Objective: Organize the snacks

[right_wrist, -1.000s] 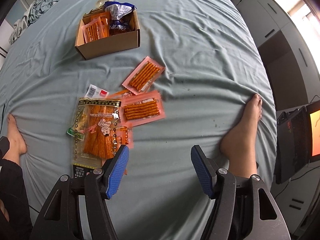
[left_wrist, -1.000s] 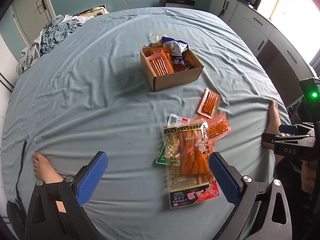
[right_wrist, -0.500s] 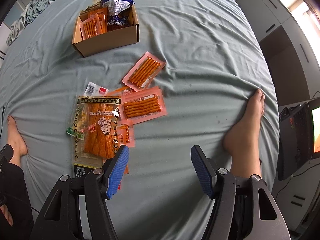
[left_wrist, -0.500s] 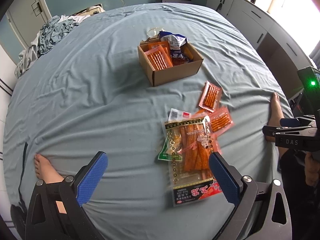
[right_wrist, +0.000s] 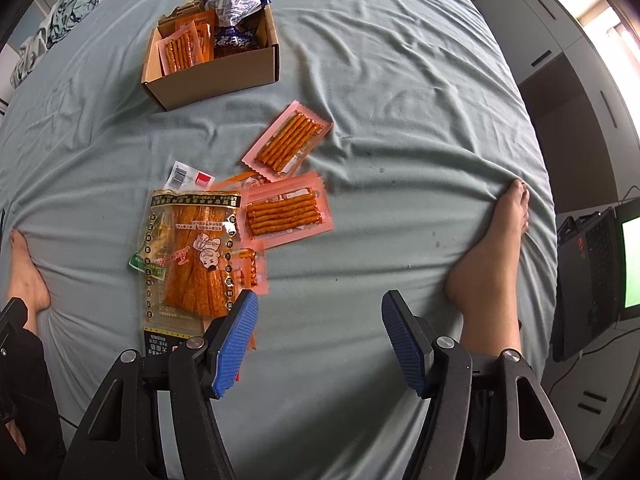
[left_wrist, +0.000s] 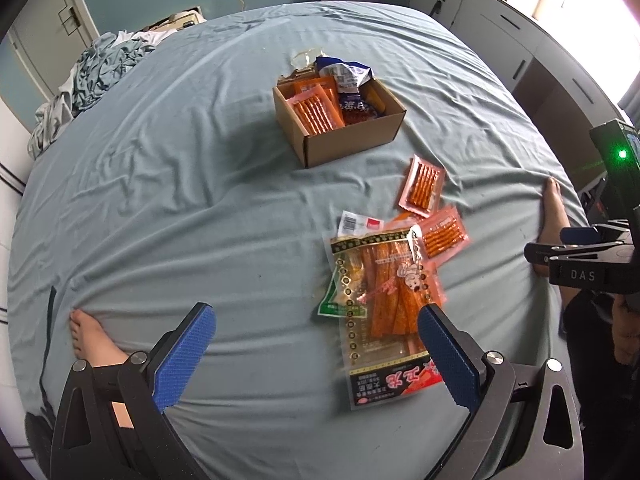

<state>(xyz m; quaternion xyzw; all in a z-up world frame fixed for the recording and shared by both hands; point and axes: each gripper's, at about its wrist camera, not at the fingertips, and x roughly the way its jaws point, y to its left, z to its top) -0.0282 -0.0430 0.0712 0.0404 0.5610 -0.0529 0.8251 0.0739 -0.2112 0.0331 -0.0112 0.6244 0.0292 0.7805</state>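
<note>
My left gripper (left_wrist: 316, 356) hangs over the bed sheet (left_wrist: 180, 184) with its jaws spread wide and nothing between them. My right gripper (right_wrist: 318, 340) also stands apart-jawed and empty over bare sheet.

Taking the cardboard box (right_wrist: 216, 74) as reference: it sits toward the far middle of the bed, already stocked with orange stick packets and a blue-and-white bag (right_wrist: 234, 8). The sheet to its left is open and wrinkled, clear for movement as far as the heap of crumpled laundry (left_wrist: 96, 76) at the far-left edge. To its right the sheet runs free to the bed edge, beyond which stand white cabinets (left_wrist: 516, 40).

The loose snacks lie nearer me than the box. One pink stick packet (right_wrist: 288, 140) lies alone, closest to the box. A second pink packet (right_wrist: 286, 210) lies nearer still, touching the large clear pack of orange strips (right_wrist: 192, 252), which overlaps smaller packets. My left finger (right_wrist: 236, 344) of the right gripper partly covers that pack's near end.

A bare foot (right_wrist: 492, 260) presses the sheet at the near-right edge; another foot (left_wrist: 92, 340) rests at the near-left.
</note>
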